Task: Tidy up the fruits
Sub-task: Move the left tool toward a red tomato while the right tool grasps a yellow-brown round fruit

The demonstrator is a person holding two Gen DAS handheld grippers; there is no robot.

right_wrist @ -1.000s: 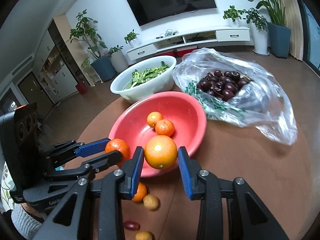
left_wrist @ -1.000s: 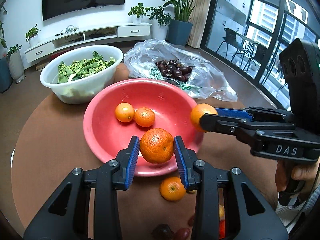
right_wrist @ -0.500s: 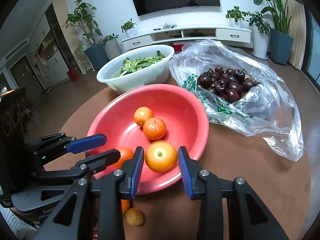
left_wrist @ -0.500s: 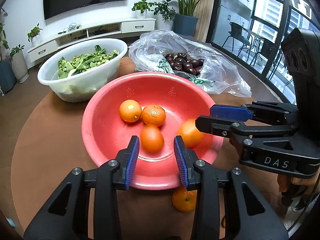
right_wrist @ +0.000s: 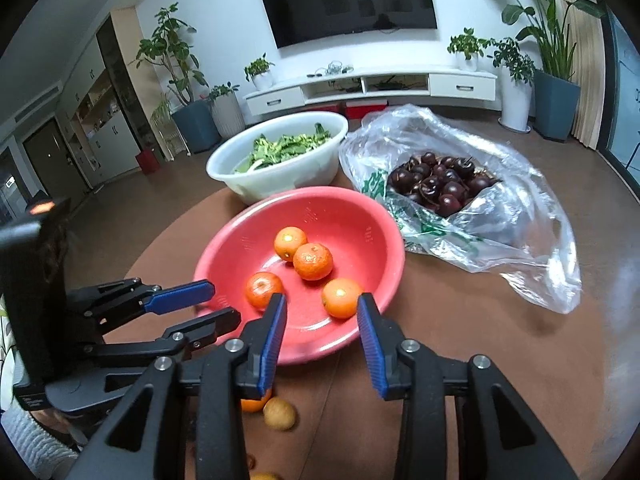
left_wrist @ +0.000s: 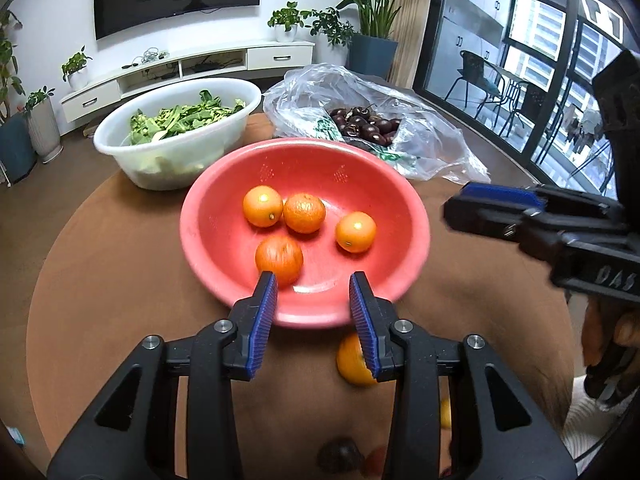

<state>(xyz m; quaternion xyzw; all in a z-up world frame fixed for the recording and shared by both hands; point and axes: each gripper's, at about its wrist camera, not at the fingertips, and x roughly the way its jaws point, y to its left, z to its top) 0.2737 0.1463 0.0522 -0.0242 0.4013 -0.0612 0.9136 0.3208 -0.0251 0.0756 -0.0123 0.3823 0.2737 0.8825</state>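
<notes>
Both tools are empty over the red bowl (left_wrist: 416,240): left tool (left_wrist: 313,285) released, right tool (right_wrist: 322,305) opening. Next, drop low onto the tabletop orange (left_wrist: 352,364), centring it before clenching.

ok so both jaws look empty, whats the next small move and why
Probably lower the left gripper to the orange on the table just under it: four oranges sit in the red bowl, nothing is between its jaws, and this one remains outside.
</notes>
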